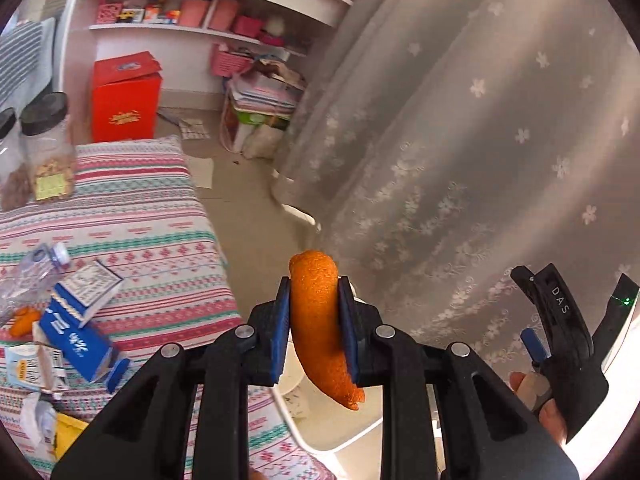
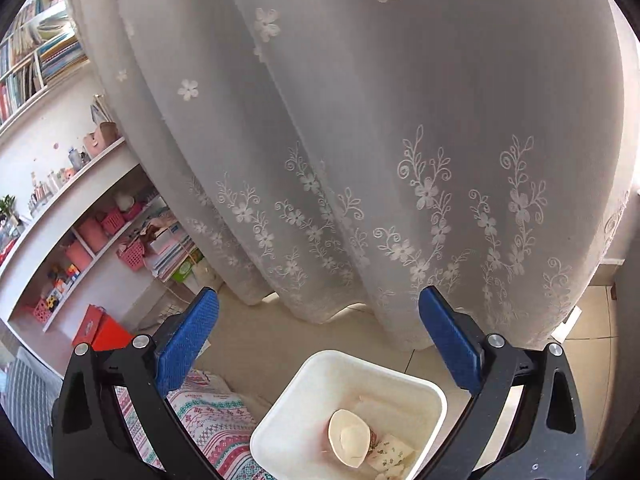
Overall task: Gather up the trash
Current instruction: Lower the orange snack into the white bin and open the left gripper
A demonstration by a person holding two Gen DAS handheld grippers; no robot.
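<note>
My left gripper (image 1: 314, 312) is shut on a long curved piece of orange peel (image 1: 320, 320) and holds it above the white trash bin (image 1: 320, 428), which stands on the floor beside the bed. My right gripper (image 2: 320, 340) is open and empty, held over the same white bin (image 2: 288, 412); the bin holds a crushed paper cup (image 2: 349, 436) and floral paper scraps. My right gripper also shows at the right edge of the left wrist view (image 1: 560, 320). More trash lies on the bedspread at left: a blue and white carton (image 1: 76, 332), a crumpled plastic bottle (image 1: 36, 268), more orange peel (image 1: 22, 320).
A striped patterned bedspread (image 1: 140, 208) covers the bed at left, with two clear jars (image 1: 46, 148) on it. A floral lace curtain (image 2: 360, 140) hangs close ahead. A red box (image 1: 124, 96) and white shelves (image 1: 192, 28) with pink baskets stand at the back.
</note>
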